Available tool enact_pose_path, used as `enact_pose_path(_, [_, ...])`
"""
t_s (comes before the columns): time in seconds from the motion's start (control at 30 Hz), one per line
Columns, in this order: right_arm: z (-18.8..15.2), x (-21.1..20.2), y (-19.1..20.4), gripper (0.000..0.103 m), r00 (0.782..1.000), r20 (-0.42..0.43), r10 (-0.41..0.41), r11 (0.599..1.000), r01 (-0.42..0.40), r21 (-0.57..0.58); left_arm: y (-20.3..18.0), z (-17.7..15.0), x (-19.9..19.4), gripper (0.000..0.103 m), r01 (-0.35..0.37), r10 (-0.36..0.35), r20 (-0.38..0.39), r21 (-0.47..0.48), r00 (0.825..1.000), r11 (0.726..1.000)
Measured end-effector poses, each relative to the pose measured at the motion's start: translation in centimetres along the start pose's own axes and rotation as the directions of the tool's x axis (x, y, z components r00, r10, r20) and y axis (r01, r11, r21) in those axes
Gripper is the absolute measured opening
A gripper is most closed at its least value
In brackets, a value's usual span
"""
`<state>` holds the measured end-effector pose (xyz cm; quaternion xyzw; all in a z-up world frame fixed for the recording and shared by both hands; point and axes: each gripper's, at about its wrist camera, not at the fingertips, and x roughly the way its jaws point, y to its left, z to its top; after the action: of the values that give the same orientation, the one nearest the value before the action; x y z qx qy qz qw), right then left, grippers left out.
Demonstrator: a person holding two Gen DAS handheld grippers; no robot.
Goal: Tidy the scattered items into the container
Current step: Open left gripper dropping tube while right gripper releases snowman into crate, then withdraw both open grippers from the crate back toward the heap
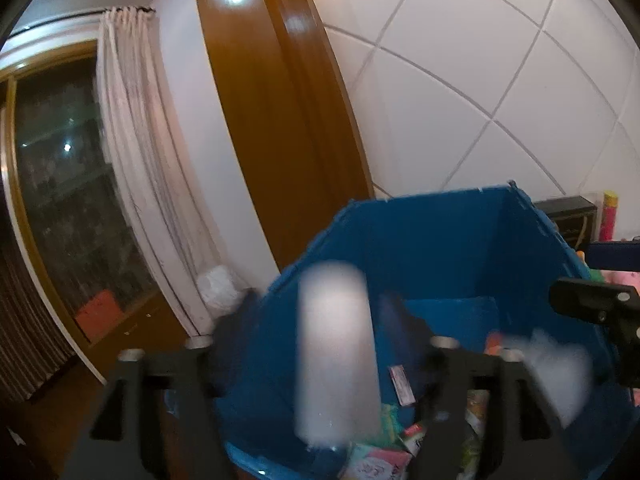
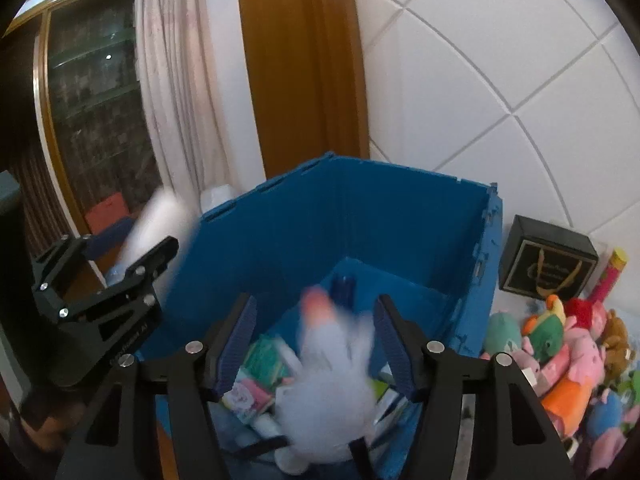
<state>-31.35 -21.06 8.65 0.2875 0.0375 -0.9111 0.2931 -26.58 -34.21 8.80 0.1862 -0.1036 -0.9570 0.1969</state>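
Two claws hang over the open top of one big blue crate (image 2: pixel 400 220), and each has a pale item between its fingers. Both items are smeared with motion blur, so I judge this to be the drop itself.

The crate is rigid ribbed plastic with tall straight walls and notched corners. Those walls will catch anything let go well inside the rim. A release near the edge risks a bounce off the lip, so both claws should stay centred over the opening.

To the right of the crate lies a heap of plush toys (image 2: pixel 568 352), soft, bright and lumpy, still outside the container.

The right claw (image 2: pixel 316 312) has its ribbed pads spread apart. Between them is a white plush bird (image 2: pixel 332 392), rounded and fuzzy with an orange beak. It looks free of both pads and sits above the crate's floor. Being soft and light, it should land harmlessly on whatever is beneath it.

The left claw (image 1: pixel 320 304) also stands apart, wider than the white cylinder (image 1: pixel 336 352) between its fingers. The cylinder is smooth, hard-looking and upright, possibly a bottle. The blur hides whether a finger touches it. It is over the crate's near-left wall, so easing further inward would be safer.

Smallest are the flat glossy packets (image 2: pixel 264 360) already lying on the crate's bottom.
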Motion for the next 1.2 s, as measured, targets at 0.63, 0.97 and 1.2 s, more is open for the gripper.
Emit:
enact_pose_path(0.63, [-2.3, -5.4, 0.2, 0.064, 0.997, 0.075, -0.033, 0.999, 0.033, 0.002, -0.5, -2.1, -2.8, 0.103, 0.041, -0.041, 0.032, 0.000, 0.999, 0.999])
enact_pose_path(0.97, [-5.4, -8.8, -0.2, 0.065, 0.992, 0.100, -0.079, 0.997, 0.079, 0.001, -0.7, -3.5, -5.8, 0.103, 0.073, -0.072, 0.058, -0.011, 0.996, 0.997])
enact_pose_path(1.2, [-8.7, -12.3, -1.3, 0.068, 0.983, 0.126, -0.134, 0.991, 0.134, 0.004, -2.3, -4.8, -8.8, 0.103, 0.110, -0.111, 0.071, 0.016, 0.991, 0.994])
